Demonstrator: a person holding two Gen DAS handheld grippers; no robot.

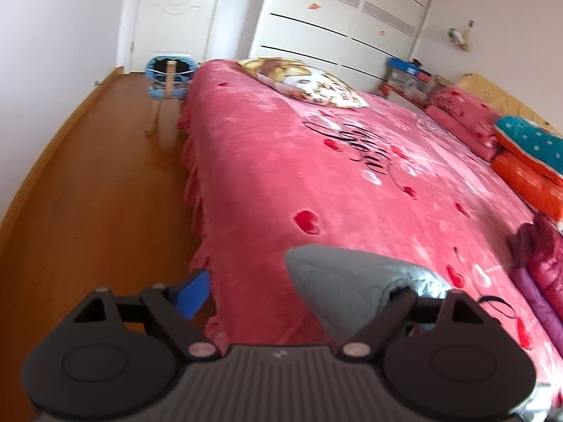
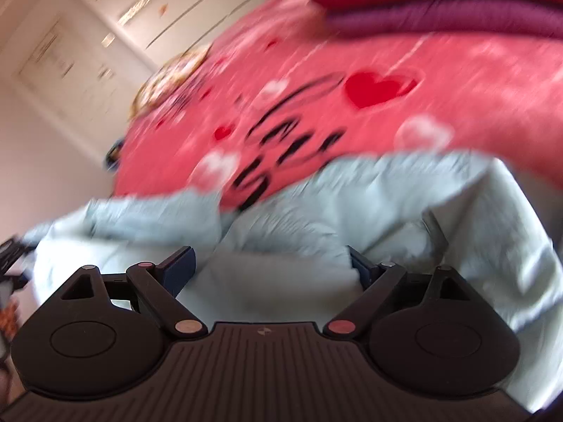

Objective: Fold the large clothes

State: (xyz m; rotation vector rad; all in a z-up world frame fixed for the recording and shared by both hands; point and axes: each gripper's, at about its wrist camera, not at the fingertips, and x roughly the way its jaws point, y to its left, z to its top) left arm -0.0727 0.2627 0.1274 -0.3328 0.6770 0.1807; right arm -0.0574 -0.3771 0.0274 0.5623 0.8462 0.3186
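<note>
Plush pink bedspread under puffy (quilted) jacket.

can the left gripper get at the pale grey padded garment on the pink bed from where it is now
Probably yes. The left gripper is open, and a corner of the pale grey padded garment already juts between its fingers above the pink heart-print bedspread, with nothing between them.

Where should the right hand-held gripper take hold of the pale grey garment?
Probably the raised fold of the pale grey garment lying between the open fingers of the right hand-held gripper, approached straight ahead from the near edge: that ridge stands proud of the pink bedspread.
</note>
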